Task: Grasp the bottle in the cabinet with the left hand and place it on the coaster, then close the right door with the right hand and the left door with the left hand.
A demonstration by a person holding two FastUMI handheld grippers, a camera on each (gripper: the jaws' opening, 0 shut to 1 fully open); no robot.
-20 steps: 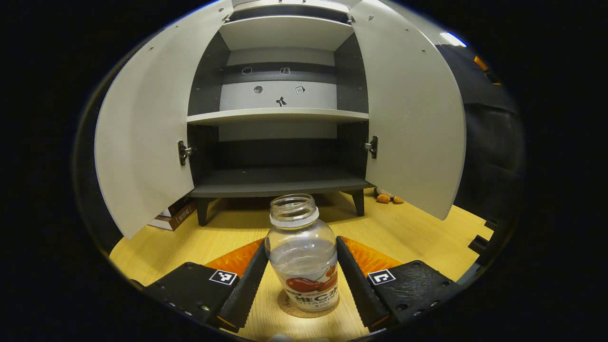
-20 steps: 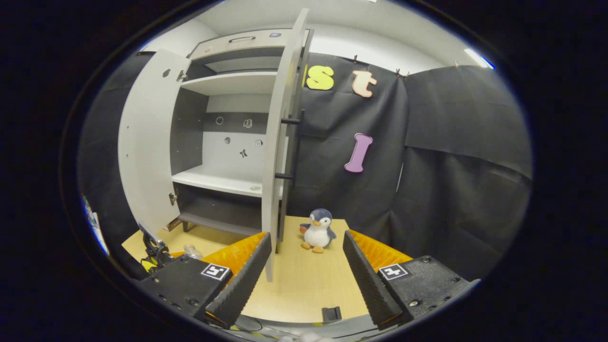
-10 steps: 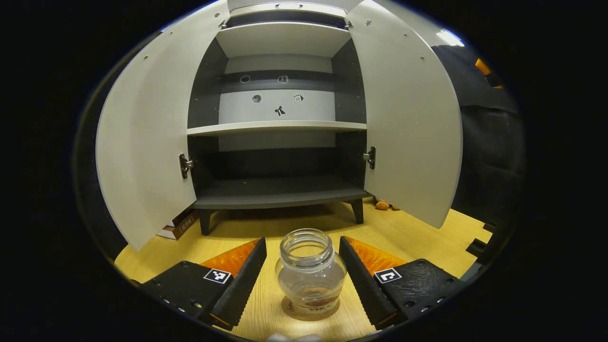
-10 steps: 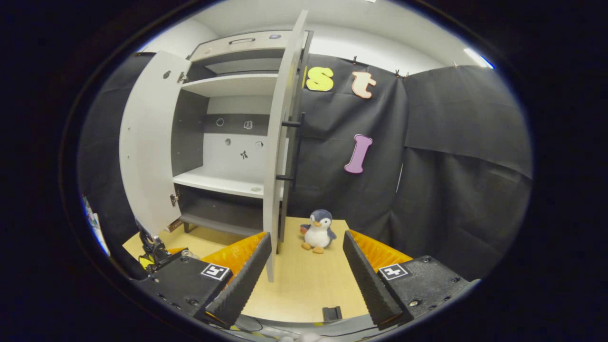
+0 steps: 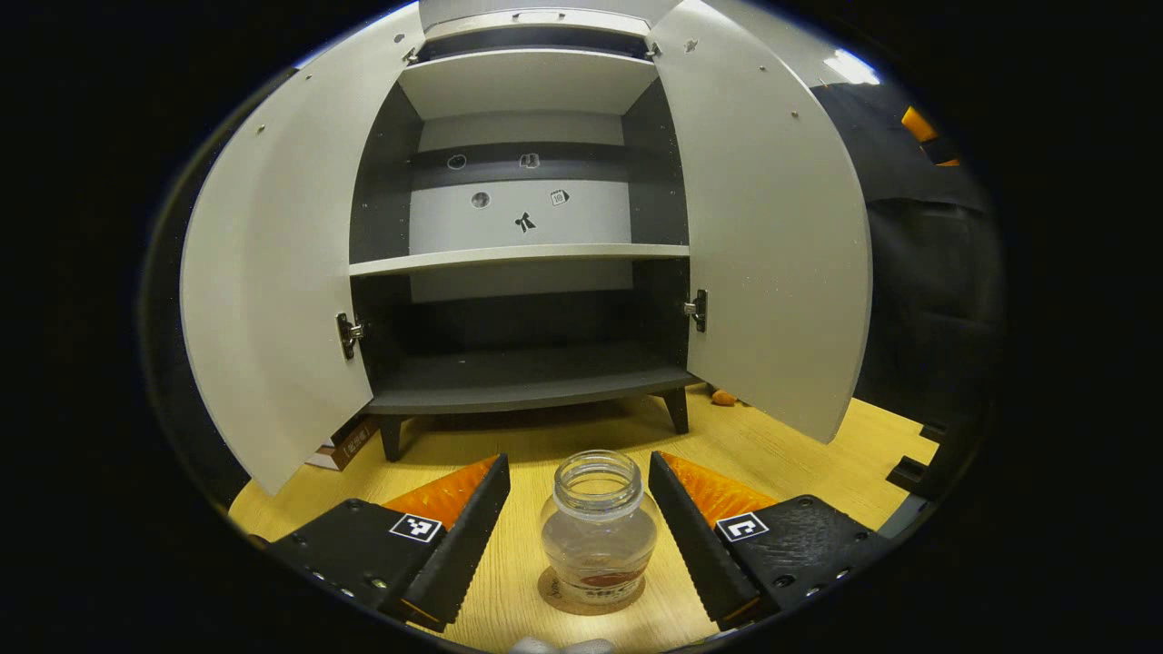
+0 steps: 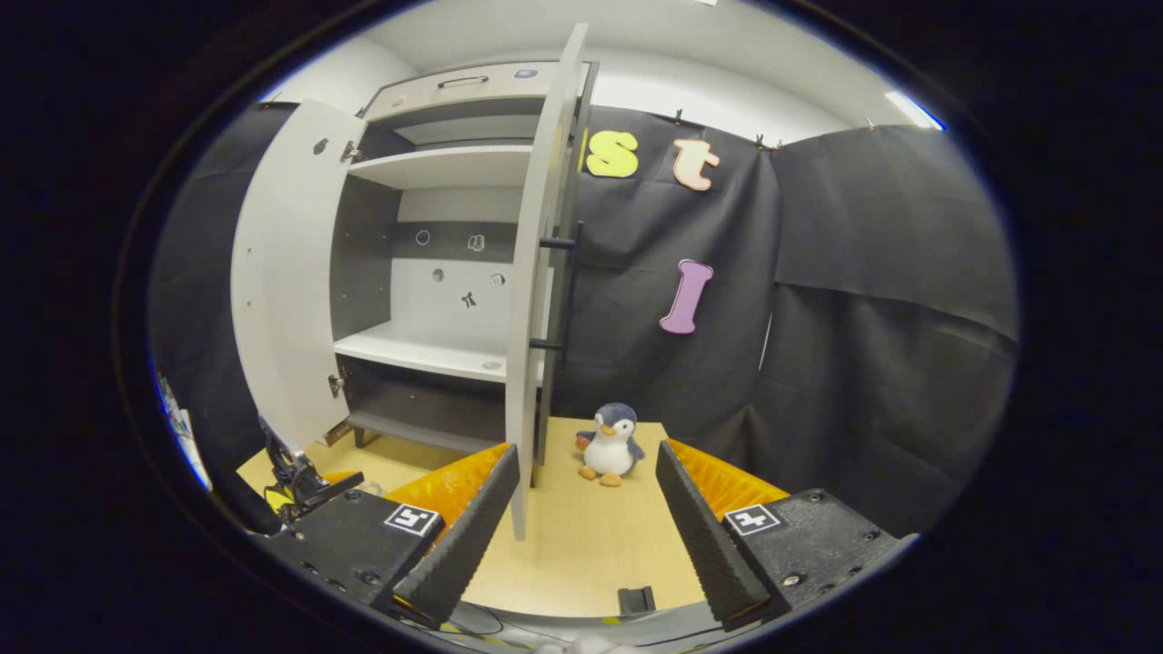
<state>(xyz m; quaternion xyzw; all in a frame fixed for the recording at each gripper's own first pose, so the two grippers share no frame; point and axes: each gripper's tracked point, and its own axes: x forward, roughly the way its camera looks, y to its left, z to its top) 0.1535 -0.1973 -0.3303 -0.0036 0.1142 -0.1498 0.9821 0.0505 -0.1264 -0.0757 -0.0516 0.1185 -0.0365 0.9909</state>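
Clear glass: in the left gripper view you have one bottle point(image 5: 598, 531), capless, upright on one cork coaster point(image 5: 591, 593). It stands between the fingers of your left gripper point(image 5: 579, 531), which is released, a gap showing on each side. Ahead, one cabinet point(image 5: 522, 272) has two doors swung out.

In the right gripper view, your right gripper point(image 6: 581, 522) is spread and holds nothing. The right door point(image 6: 536, 272) stands edge-on just ahead of its left finger; one toy penguin point(image 6: 610, 443) sits beyond.
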